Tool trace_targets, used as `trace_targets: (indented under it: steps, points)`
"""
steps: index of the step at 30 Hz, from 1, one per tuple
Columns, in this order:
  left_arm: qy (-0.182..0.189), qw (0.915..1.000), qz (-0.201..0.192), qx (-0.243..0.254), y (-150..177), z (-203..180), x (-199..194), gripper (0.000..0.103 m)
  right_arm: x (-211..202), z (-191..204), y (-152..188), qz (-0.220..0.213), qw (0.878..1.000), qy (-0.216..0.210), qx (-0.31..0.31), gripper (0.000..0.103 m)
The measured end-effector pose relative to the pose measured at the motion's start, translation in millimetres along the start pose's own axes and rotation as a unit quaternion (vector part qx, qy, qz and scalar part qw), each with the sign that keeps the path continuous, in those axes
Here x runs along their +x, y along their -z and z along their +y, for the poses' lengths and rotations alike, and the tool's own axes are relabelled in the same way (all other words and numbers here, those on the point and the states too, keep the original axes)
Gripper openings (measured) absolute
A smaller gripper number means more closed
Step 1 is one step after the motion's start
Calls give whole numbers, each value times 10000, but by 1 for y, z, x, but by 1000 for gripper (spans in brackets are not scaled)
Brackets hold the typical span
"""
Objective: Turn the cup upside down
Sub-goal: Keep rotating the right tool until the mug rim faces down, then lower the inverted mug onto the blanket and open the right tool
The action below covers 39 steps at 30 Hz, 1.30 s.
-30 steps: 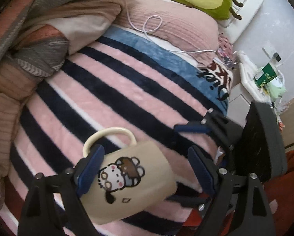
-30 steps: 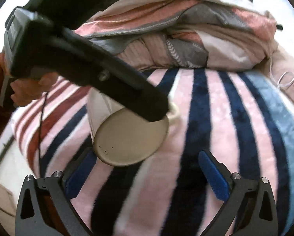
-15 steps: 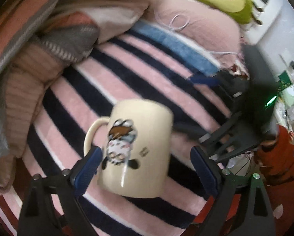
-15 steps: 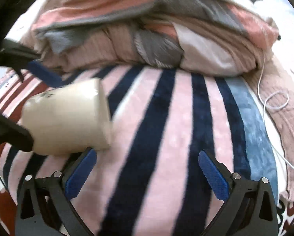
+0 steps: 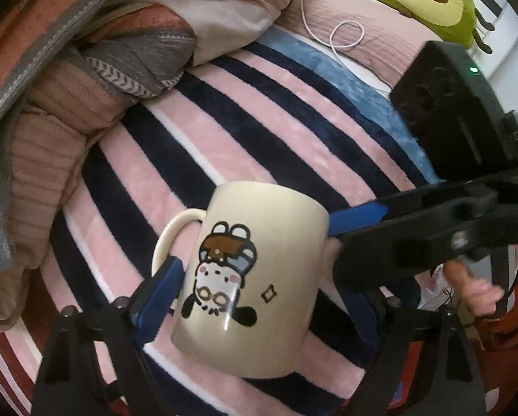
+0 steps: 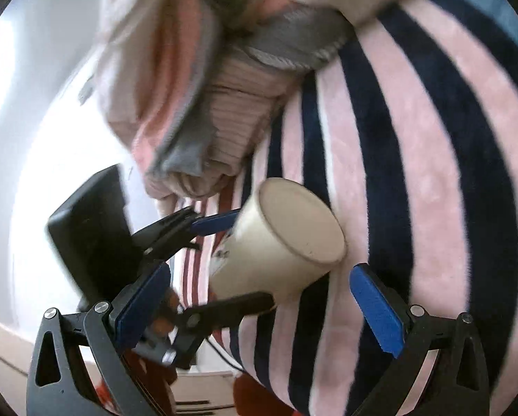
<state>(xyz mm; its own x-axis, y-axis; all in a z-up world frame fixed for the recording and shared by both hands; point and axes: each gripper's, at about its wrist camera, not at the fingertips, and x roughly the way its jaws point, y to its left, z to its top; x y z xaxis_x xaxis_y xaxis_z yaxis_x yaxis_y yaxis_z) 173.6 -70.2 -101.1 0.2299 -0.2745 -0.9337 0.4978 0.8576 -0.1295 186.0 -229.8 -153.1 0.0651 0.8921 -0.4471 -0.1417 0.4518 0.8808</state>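
Blue pads of the left gripper [image 5: 255, 294] clamp the cream cup [image 5: 255, 277] on both sides, its cartoon print upside down and handle toward the piled bedding [image 5: 68, 86]. Right gripper [image 6: 259, 308] gapes wide, holding nothing, just beside the cup's flat base above the striped blanket [image 5: 245, 131].

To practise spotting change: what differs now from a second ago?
The cup turned in the left gripper from lying tilted to nearly base up, picture inverted. The right gripper, open, moved in beside it. The left gripper's hold and the blanket stayed.
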Motion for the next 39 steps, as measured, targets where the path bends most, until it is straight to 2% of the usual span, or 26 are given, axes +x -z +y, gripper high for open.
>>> trace_targets:
  steps: [2, 7, 11, 15, 18, 21, 27, 33, 35, 39]
  points:
    - [-25, 10000, 23, -4, -1, 0, 4, 82, 13, -1, -3, 27, 9999, 40, 135, 103]
    - [3, 10000, -68, 36, 0, -1, 8, 82, 28, 4, -8, -246, 9971, 573, 441, 103]
    - [18, 9997, -261, -35, 7, 1, 6, 82, 44, 14, -10, -391, 9918, 1147, 411, 103]
    - [260, 9971, -646, -307, 19, 10, -4, 82, 43, 25, -5, -654, 9889, 1309, 259, 93]
    - [449, 9932, -948, -506, 32, 15, -14, 82, 41, 36, 1, -733, 9868, 1438, -154, 93]
    - [486, 9906, -1169, -519, 46, 15, -25, 82, 45, 58, 10, -776, 9780, 1732, -862, 92]
    - [535, 9842, -1520, -735, 88, 16, -45, 83, 56, 111, 41, -749, 9434, 2151, -2410, 84]
    - [515, 9778, -1756, -1023, 127, 22, -49, 85, 71, 148, 75, -247, 9136, 2002, -3532, 81]
    - [459, 9752, -1881, -1068, 132, 20, -48, 85, 77, 153, 86, -171, 9028, 2104, -3747, 77]
    - [421, 9725, -1981, -1151, 134, 19, -48, 85, 81, 152, 90, -141, 9004, 2199, -3752, 73]
